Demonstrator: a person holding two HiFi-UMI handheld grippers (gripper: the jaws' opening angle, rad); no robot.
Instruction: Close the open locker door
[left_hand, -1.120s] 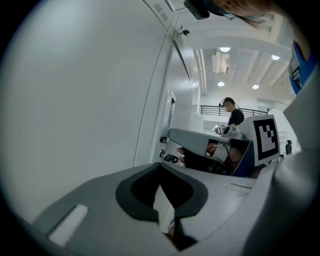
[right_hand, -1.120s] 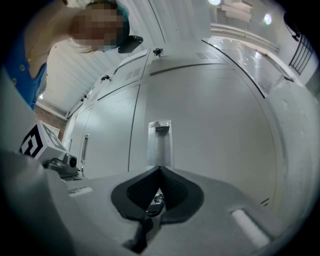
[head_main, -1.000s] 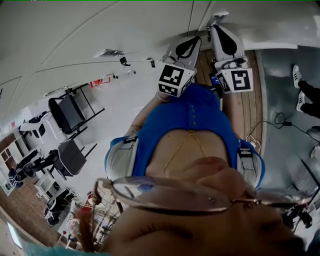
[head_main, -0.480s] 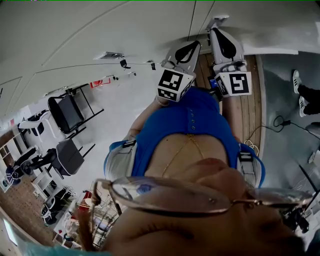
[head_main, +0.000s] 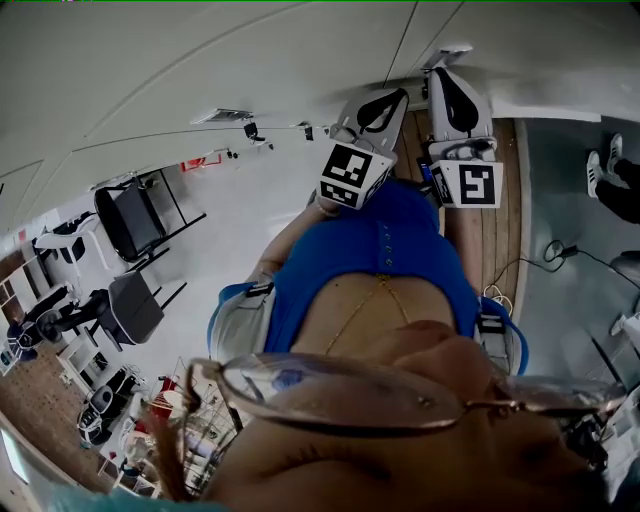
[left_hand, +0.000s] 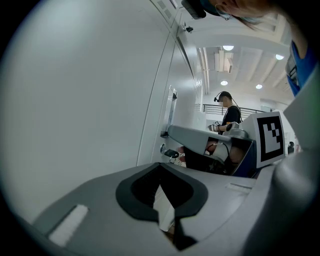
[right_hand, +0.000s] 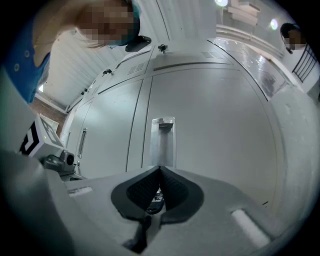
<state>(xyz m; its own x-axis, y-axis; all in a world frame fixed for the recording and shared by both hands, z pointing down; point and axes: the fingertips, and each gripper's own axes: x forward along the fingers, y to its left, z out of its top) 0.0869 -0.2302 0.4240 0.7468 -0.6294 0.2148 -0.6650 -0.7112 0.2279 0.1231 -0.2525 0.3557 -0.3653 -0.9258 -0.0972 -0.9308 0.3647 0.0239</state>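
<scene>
The white locker door (right_hand: 215, 115) fills the right gripper view, lying flush with its neighbours, with a recessed metal handle (right_hand: 163, 135) straight ahead. My right gripper (right_hand: 160, 170) is shut and empty, its tips close to that door just below the handle. My left gripper (left_hand: 160, 167) is also shut on nothing, pointing along the white locker fronts (left_hand: 90, 90), where a key (left_hand: 170, 152) sticks out of a lock. In the head view both grippers, left (head_main: 398, 93) and right (head_main: 445, 72), point side by side at the locker wall (head_main: 250, 60).
A neighbouring locker has a bar handle (right_hand: 81, 142). Black chairs (head_main: 135, 220) stand at the left, the wooden floor (head_main: 490, 230) and a cable (head_main: 560, 250) at the right. Another person's shoes (head_main: 610, 170) are nearby. A person in black (left_hand: 230, 112) stands farther along.
Both grippers have shifted slightly in the head view, staying side by side against the locker wall. Their jaws stay shut.
</scene>
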